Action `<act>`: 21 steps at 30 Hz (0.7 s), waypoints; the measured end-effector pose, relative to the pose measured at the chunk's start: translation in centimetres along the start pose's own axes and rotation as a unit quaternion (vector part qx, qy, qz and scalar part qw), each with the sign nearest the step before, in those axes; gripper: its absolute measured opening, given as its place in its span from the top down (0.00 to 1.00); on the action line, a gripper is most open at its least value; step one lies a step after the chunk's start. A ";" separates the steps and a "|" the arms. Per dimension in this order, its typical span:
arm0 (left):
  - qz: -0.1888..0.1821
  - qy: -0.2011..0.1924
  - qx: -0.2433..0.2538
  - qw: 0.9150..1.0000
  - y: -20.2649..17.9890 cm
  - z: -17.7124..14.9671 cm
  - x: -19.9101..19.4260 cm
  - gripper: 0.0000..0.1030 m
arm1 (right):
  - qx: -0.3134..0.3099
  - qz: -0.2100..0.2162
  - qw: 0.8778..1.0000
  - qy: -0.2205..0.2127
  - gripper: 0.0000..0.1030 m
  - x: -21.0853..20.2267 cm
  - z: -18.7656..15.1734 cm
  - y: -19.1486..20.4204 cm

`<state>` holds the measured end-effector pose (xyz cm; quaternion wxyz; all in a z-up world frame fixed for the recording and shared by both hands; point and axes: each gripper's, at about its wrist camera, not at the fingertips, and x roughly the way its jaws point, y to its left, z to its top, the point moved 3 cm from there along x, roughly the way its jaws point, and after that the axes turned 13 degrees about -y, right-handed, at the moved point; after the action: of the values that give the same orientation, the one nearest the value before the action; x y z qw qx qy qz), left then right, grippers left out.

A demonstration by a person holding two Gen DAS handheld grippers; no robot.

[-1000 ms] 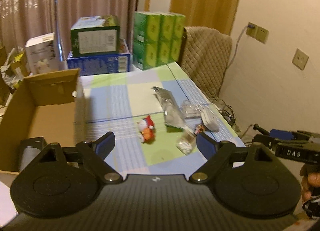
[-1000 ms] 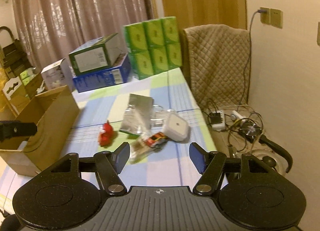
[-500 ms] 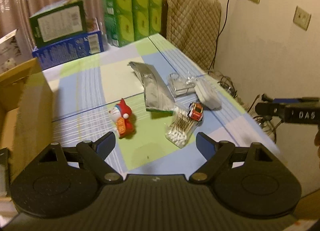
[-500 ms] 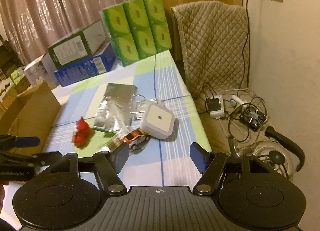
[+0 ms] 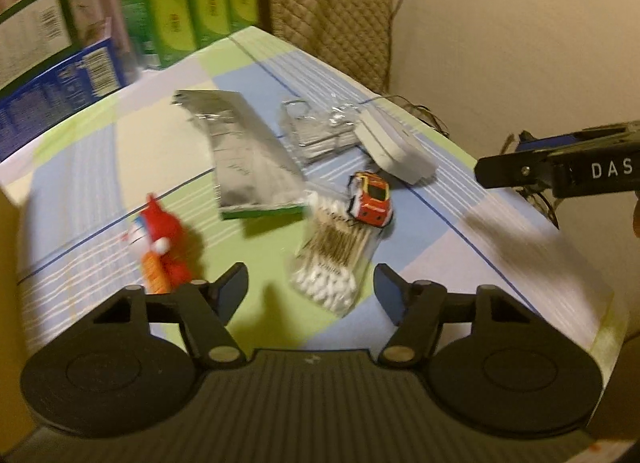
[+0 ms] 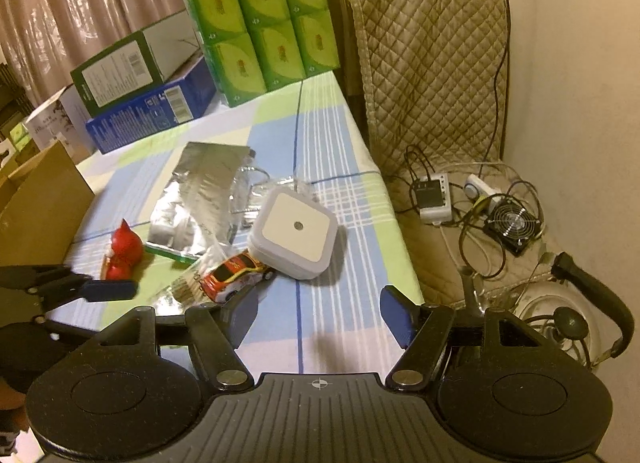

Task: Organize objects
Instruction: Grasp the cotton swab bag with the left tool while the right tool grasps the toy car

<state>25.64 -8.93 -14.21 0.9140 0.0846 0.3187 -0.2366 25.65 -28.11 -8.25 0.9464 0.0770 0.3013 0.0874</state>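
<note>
Nearest the left claw (image 5: 310, 289), whose jaws are spread wide and hold nothing, a clear packet of cotton swabs (image 5: 334, 259) is seen lying flat on the table (image 5: 100, 167), just ahead of the gap between the blue pads. Just to its left a small red figurine (image 5: 164, 243) is found, near the left pad. The right claw (image 6: 318, 313) is likewise held wide and empty, above the table's near edge, with a toy car (image 6: 236, 275) just ahead of its left finger.

The step in hand is judged to be an approach: nothing is gripped yet, and a first pick is being lined up. For the left claw, the swab packet appears the likeliest target. Because it is thin and slippery-looking, a low, level descent would be called for, with the pads brought down on either side of its width before closing.

Farther on, the toy car is seen touching the far end of the packet, so it may be nudged. A white square device (image 6: 296, 233) sits just beyond the car, a silver foil pouch (image 6: 200, 199) to the left, and a crumpled clear bag (image 5: 316, 133) behind. A cardboard box (image 6: 36, 203), at the table's left, is presumed to be the destination.
</note>
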 end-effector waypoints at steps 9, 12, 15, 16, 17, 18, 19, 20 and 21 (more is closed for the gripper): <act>-0.023 0.014 -0.030 0.999 0.7 -0.8 2.0 0.74 | 0.003 0.024 1.000 0.019 0.37 1.6 -1.3 1.4; 0.005 0.028 -0.056 0.998 1.6 -1.7 0.4 0.75 | 0.003 0.040 0.999 0.022 0.37 2.1 -1.5 2.6; 0.055 0.037 -0.074 0.995 2.6 -2.9 -1.5 0.75 | -0.006 0.054 0.998 0.025 0.37 2.7 -1.7 4.0; 0.073 0.039 -0.080 0.993 2.9 -3.3 -1.9 0.75 | -0.009 0.057 0.998 0.025 0.37 2.8 -1.8 4.5; 0.084 0.039 -0.086 0.992 3.2 -3.4 -2.2 0.75 | -0.012 0.060 0.998 0.025 0.37 3.0 -1.8 4.9; 0.090 0.037 -0.092 0.991 3.4 -3.6 -2.4 0.74 | -0.016 0.062 0.998 0.022 0.37 3.2 -1.7 5.3; 0.095 0.034 -0.098 0.990 3.6 -3.7 -2.5 0.74 | -0.020 0.063 0.998 0.019 0.37 3.5 -1.7 5.6; 0.094 0.031 -0.104 0.990 3.8 -3.6 -2.6 0.73 | -0.024 0.063 0.998 0.016 0.37 3.8 -1.6 5.9; 0.089 0.024 -0.112 0.989 3.9 -3.6 -2.8 0.71 | -0.030 0.063 0.997 0.015 0.37 4.3 -1.6 6.2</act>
<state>23.69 -3.40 -15.28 0.9273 0.0153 0.3558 -0.1150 27.40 -21.07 -10.68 0.9362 0.0663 0.3077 0.1565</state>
